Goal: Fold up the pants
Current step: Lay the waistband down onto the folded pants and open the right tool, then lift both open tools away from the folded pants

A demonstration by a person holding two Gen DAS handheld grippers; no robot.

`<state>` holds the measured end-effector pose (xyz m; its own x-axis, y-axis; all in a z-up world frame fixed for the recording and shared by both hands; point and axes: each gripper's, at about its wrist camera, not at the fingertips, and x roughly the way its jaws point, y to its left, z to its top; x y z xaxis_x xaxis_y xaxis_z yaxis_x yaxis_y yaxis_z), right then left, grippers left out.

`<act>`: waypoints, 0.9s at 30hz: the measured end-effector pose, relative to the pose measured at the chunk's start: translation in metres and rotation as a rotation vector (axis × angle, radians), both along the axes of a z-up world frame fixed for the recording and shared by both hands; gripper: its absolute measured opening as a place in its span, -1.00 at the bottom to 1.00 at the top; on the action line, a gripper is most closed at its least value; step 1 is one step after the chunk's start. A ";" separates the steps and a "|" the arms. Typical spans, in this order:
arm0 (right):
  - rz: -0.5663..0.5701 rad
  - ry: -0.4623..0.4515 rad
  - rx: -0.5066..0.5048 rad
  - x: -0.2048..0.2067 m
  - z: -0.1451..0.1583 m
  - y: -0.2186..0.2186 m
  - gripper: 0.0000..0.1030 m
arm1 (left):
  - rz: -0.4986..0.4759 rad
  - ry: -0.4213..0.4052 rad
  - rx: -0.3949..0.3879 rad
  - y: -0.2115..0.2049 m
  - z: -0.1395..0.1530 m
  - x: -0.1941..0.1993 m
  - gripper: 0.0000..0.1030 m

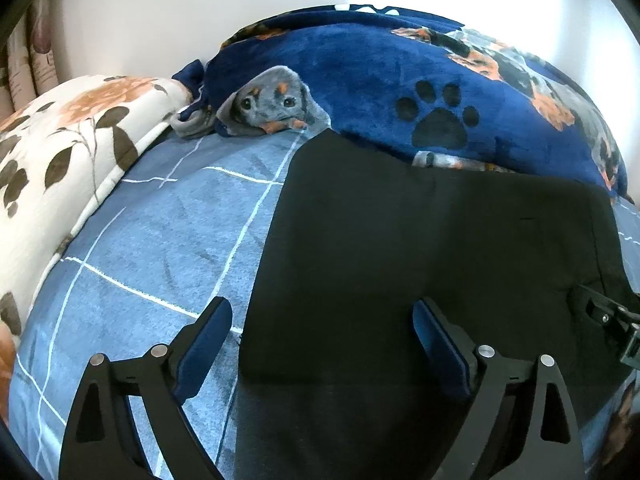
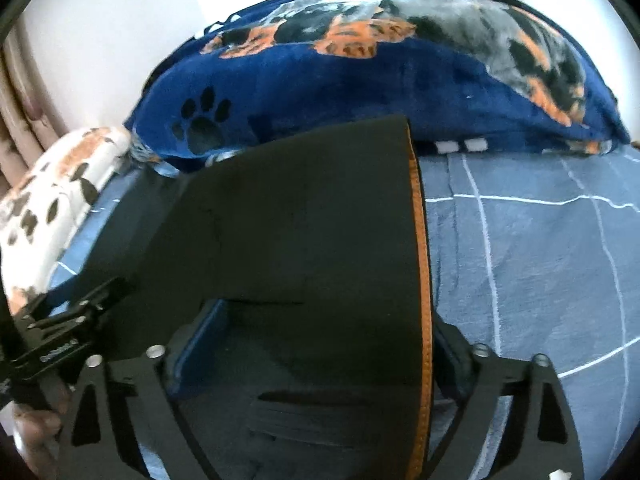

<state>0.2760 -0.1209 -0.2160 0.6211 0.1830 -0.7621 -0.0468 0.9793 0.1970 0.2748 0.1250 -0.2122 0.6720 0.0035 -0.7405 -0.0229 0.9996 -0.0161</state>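
Observation:
Black pants lie flat on the blue checked bedsheet; their left edge runs between my left gripper's fingers. My left gripper is open just above the cloth, its blue pads wide apart. In the right wrist view the pants show an orange-trimmed edge on the right. My right gripper is open, its jaws astride the near part of the pants, the right finger hidden under the cloth edge. The left gripper's body shows at the left.
A navy dog-print fleece blanket is heaped along the far side, touching the pants' far edge. A white floral quilt lies at the left. Curtains hang at far left. Bare sheet lies right of the pants.

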 end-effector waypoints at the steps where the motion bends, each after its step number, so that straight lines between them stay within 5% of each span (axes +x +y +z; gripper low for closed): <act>1: -0.005 0.000 -0.004 0.000 0.000 0.000 0.82 | 0.003 0.000 0.002 0.000 0.000 0.000 0.81; 9: -0.063 -0.033 -0.152 -0.002 0.003 0.016 0.97 | 0.021 0.002 0.030 -0.001 0.000 -0.001 0.90; 20: -0.122 -0.054 -0.157 -0.013 0.012 0.004 0.97 | 0.048 -0.025 0.055 -0.001 0.004 -0.008 0.99; 27: -0.178 -0.176 -0.051 -0.088 0.060 -0.007 0.97 | 0.017 -0.121 0.173 -0.012 0.022 -0.044 0.99</act>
<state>0.1881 -0.1279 -0.1555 0.7641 0.0231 -0.6447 0.0980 0.9836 0.1513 0.2313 0.1129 -0.1899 0.7548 0.1360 -0.6417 -0.0486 0.9872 0.1520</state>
